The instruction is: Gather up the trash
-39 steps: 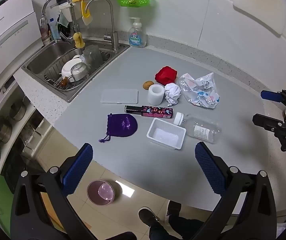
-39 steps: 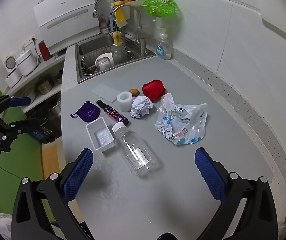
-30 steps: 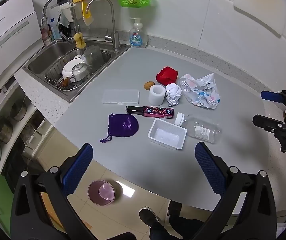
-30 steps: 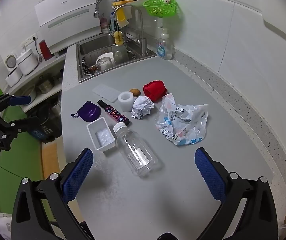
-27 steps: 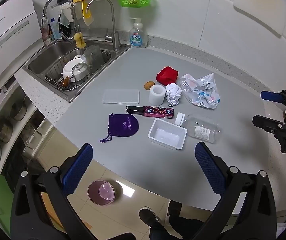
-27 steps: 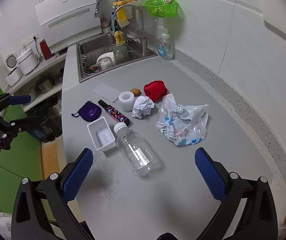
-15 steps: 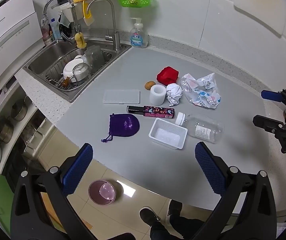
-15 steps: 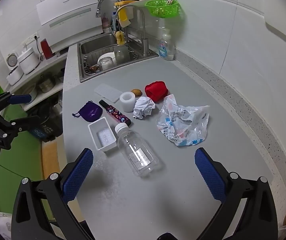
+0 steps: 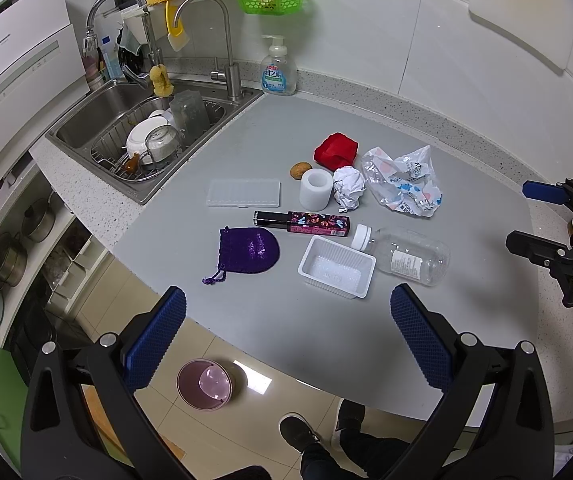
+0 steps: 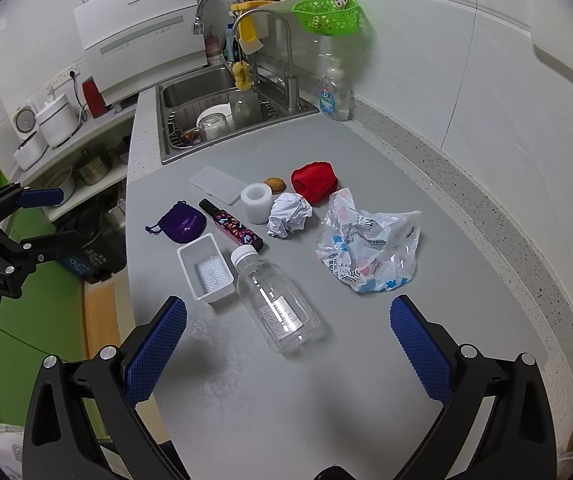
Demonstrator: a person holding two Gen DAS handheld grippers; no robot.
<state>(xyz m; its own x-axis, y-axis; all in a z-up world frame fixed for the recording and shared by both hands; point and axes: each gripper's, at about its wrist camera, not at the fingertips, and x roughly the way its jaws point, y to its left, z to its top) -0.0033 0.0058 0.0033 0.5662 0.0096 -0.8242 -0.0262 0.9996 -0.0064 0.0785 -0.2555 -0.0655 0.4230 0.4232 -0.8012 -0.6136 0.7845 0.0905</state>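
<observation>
Both tools, left tool (image 9: 286,320) and right tool (image 10: 286,324), hover wide and empty above the tabletop (image 10: 366,380). Best start: lower the right one squarely across the lying clear plastic bottle (image 10: 276,300), beside the white tray (image 10: 205,268).

A home kitchen — a steel sink (image 9: 98,120) set into the speckled stone table (image 9: 86,196), with a dish rack (image 9: 154,148) of bowls inside it and two gooseneck taps (image 9: 206,4) behind. Beside the sink stand a soap pump bottle (image 9: 278,72) and a white countertop dishwasher (image 10: 142,36) — pots (image 9: 10,256) fill the shelves below.
</observation>
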